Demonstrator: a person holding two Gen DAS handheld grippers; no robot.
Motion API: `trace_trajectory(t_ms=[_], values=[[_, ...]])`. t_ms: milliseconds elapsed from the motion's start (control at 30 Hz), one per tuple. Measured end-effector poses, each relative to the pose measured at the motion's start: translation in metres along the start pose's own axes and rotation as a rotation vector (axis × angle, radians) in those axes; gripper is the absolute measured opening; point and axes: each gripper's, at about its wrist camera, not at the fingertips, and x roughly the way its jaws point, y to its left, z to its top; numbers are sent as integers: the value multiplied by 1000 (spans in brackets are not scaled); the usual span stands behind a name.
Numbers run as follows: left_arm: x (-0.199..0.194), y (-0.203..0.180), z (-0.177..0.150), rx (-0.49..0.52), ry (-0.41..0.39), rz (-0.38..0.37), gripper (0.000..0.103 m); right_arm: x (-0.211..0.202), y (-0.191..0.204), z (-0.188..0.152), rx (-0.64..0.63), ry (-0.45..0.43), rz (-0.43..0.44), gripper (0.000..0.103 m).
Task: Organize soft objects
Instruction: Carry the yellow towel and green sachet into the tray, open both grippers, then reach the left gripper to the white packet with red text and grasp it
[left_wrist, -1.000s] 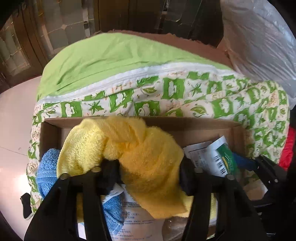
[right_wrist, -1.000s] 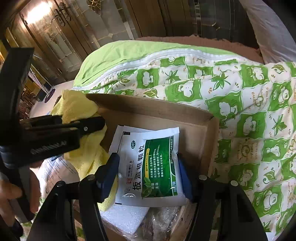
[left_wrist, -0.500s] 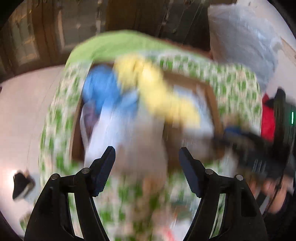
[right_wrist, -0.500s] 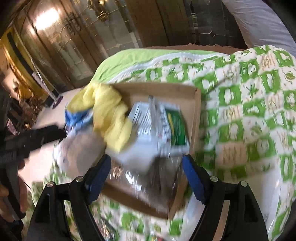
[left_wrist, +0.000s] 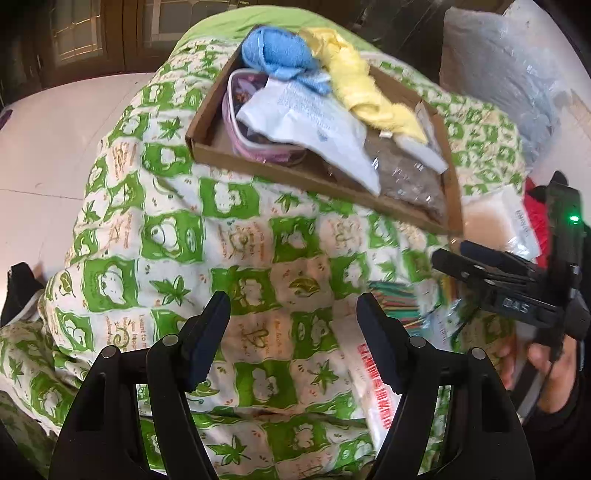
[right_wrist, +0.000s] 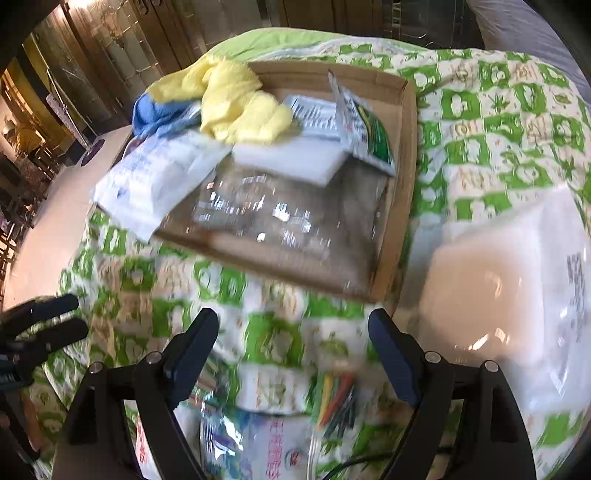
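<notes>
A shallow cardboard box (left_wrist: 207, 122) (right_wrist: 402, 155) sits on a green-and-white quilt. In it lie a yellow towel (left_wrist: 364, 96) (right_wrist: 236, 107), a blue towel (left_wrist: 277, 55) (right_wrist: 155, 110), a white packet (left_wrist: 310, 122) (right_wrist: 155, 181), a green-printed sachet (right_wrist: 369, 136), a white foam block (right_wrist: 291, 158) and a clear bag (right_wrist: 280, 221). My left gripper (left_wrist: 293, 332) is open and empty above the quilt, well short of the box. My right gripper (right_wrist: 293, 347) is open and empty; it also shows in the left wrist view (left_wrist: 450, 258).
A large clear bag with a pale pad (right_wrist: 491, 288) lies right of the box. Packets with red print (left_wrist: 376, 384) and coloured sticks (right_wrist: 336, 402) lie on the quilt (left_wrist: 166, 236) near the grippers. A grey pillow (left_wrist: 498, 66) is at the back right. Pale floor (left_wrist: 44, 140) is left.
The left gripper has let go of the yellow towel and the right has let go of the green sachet. Both have pulled back from the box and now hang open over the quilt.
</notes>
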Motion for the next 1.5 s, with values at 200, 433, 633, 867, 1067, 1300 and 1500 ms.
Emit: trace_trajectory(t_ms=[200,433,633,867,1067,1300,1500], values=[[0,-5,-4,38,7,4,72,-2,8,-18,4,13,6,84],[-3,-8,-13,34,36,-86,72,-20,4,-37,43,34,30,88],[-1,-14,-12,67,47,-73,72,-27,-10,-43,60,34,37,88],[17,-47,-29,107,155,-142,72,-20,-6,-47,54,46,85,88],[35,-85,-54,184,190,-34,72,-18,-12,-45,83,40,94,88],[60,-87,-56,158,206,70,79,-11,-6,-45,59,47,75,88],[65,-98,-58,167,173,95,75,-11,-5,-44,56,48,72,88]])
